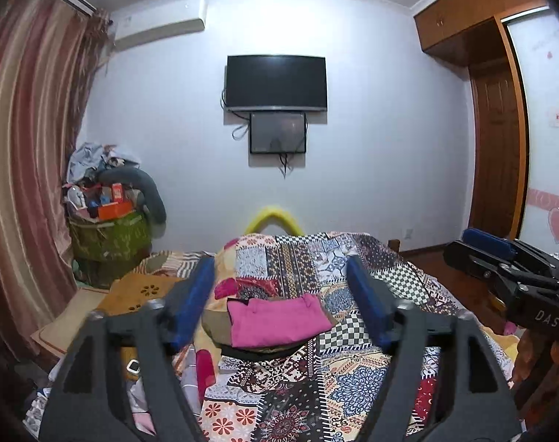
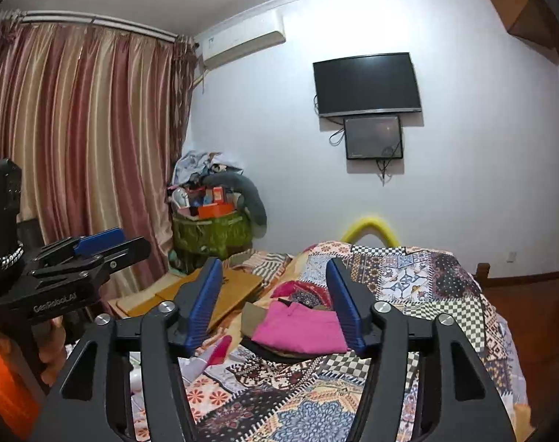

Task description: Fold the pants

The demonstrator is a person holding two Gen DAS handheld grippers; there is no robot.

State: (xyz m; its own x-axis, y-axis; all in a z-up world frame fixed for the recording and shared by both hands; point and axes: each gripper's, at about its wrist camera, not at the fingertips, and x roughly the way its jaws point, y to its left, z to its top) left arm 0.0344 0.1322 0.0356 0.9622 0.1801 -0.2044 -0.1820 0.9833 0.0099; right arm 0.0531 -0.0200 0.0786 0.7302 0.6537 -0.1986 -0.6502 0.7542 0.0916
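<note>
Folded pink pants point(image 1: 275, 320) lie on top of a small stack of folded clothes on the patchwork bedspread point(image 1: 353, 386). They also show in the right wrist view point(image 2: 301, 328). My left gripper point(image 1: 279, 294) is open and empty, held in the air above the bed, short of the stack. My right gripper point(image 2: 273, 302) is open and empty too, held at about the same height beside it. The right gripper shows at the right edge of the left wrist view point(image 1: 500, 261), and the left gripper at the left of the right wrist view point(image 2: 88, 254).
A full green basket point(image 1: 110, 235) stands in the far left corner by the curtain point(image 1: 25, 147). Wooden boards point(image 2: 205, 291) lie left of the bed. A TV point(image 1: 275, 83) hangs on the far wall. A wardrobe point(image 1: 500, 147) stands at right. Loose clothes point(image 1: 202, 364) lie at the bed's left.
</note>
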